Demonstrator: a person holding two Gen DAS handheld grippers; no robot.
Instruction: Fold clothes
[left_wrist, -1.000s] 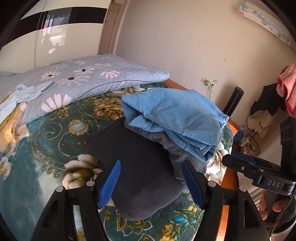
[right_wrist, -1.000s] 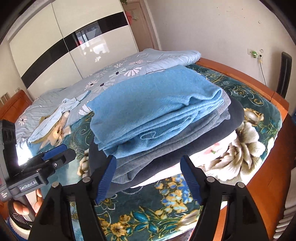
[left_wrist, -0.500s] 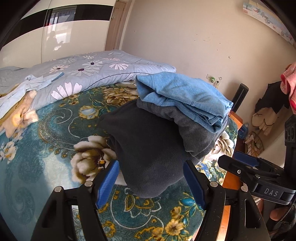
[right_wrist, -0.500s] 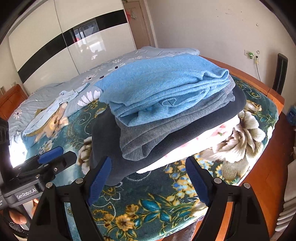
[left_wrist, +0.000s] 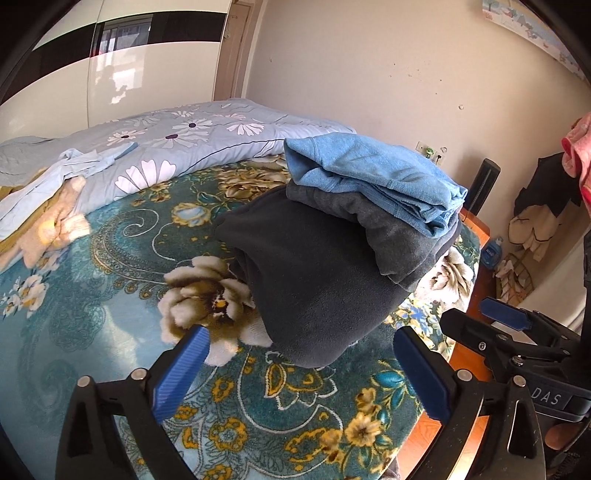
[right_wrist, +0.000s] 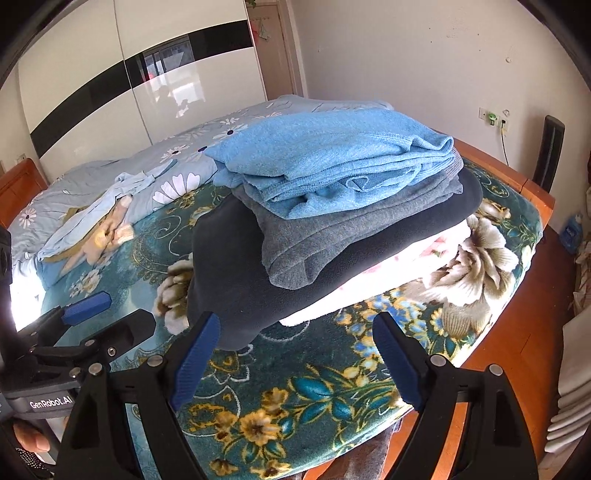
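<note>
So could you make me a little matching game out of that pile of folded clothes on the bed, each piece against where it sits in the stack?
Things:
1. light blue garment
2. grey garment
3. dark navy fleece
4. white-and-pink piece

Places:
A. at the very bottom, peeking out along the near edge
B. on top of the pile
C. second from the bottom, spreading wider than the two above
D. just under the top piece

Pairs: 1-B, 2-D, 3-C, 4-A
</note>
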